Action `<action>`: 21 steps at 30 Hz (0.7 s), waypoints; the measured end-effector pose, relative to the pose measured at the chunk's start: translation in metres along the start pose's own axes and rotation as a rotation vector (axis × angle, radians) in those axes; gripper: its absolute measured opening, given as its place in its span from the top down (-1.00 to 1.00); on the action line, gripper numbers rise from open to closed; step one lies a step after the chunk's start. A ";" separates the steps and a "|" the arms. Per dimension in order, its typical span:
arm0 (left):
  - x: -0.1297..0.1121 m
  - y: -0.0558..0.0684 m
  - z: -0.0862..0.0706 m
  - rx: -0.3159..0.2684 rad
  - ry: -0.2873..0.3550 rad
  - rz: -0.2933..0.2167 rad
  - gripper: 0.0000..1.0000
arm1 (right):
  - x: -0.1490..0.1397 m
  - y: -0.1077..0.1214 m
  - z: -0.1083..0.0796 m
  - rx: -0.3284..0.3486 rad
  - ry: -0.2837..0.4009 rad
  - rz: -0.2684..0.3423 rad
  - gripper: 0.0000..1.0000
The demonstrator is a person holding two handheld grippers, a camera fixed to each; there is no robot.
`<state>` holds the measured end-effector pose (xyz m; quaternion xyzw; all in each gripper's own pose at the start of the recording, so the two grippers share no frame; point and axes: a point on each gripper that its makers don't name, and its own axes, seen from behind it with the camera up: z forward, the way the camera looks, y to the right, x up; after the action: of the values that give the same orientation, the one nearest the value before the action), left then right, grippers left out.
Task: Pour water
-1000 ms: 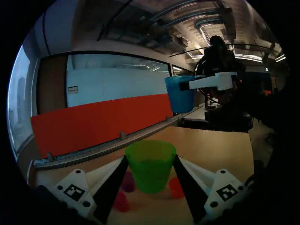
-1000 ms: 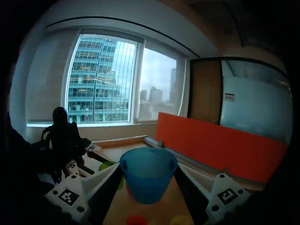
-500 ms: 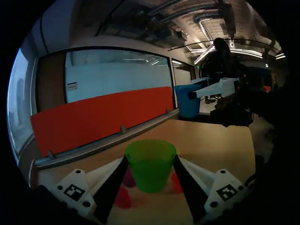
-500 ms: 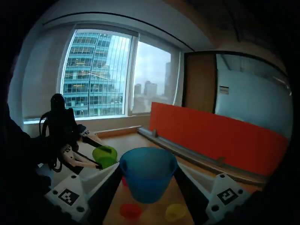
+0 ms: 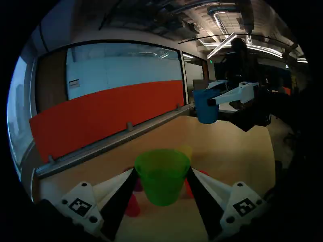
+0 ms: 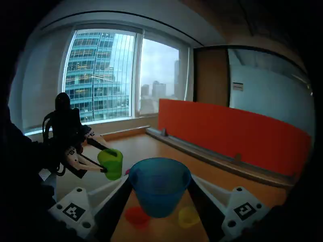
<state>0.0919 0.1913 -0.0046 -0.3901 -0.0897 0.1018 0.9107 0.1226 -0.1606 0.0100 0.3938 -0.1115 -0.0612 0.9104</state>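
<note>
My left gripper (image 5: 162, 183) is shut on a green cup (image 5: 162, 176), held upright above the wooden table (image 5: 234, 149). The right gripper view also catches this gripper (image 6: 107, 165) with the green cup (image 6: 110, 163) at left. My right gripper (image 6: 159, 193) is shut on a blue cup (image 6: 159, 191), also upright. In the left gripper view the blue cup (image 5: 206, 105) hangs at upper right in the right gripper (image 5: 210, 103), farther off and higher than the green one. The two cups are apart.
Small cups stand on the table below: red (image 6: 137, 215) and yellow (image 6: 186, 215) ones under the blue cup, pink (image 5: 132, 207) and yellow (image 5: 185, 151) ones near the green cup. An orange partition (image 5: 105, 113) with a metal rail lines the table's far edge. Windows (image 6: 105, 84) lie beyond.
Both grippers have tilted down toward the table. The blue cup has sunk lower and drifted right in the left gripper view; the green cup has come more fully into the right gripper view.
</note>
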 end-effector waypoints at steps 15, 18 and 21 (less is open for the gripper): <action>-0.037 0.004 0.017 -0.032 -0.122 -0.006 -0.70 | -0.055 0.008 0.001 0.008 -0.108 -0.002 -0.85; -0.045 0.005 0.020 -0.042 -0.149 -0.008 -0.70 | -0.066 0.010 0.002 0.009 -0.131 0.000 -0.85; -0.053 0.007 0.023 -0.054 -0.178 -0.009 -0.70 | -0.075 0.011 0.003 0.010 -0.151 0.000 -0.85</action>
<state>0.0340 0.1985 0.0014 -0.4036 -0.1747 0.1297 0.8887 0.0496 -0.1403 0.0089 0.3928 -0.1800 -0.0900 0.8973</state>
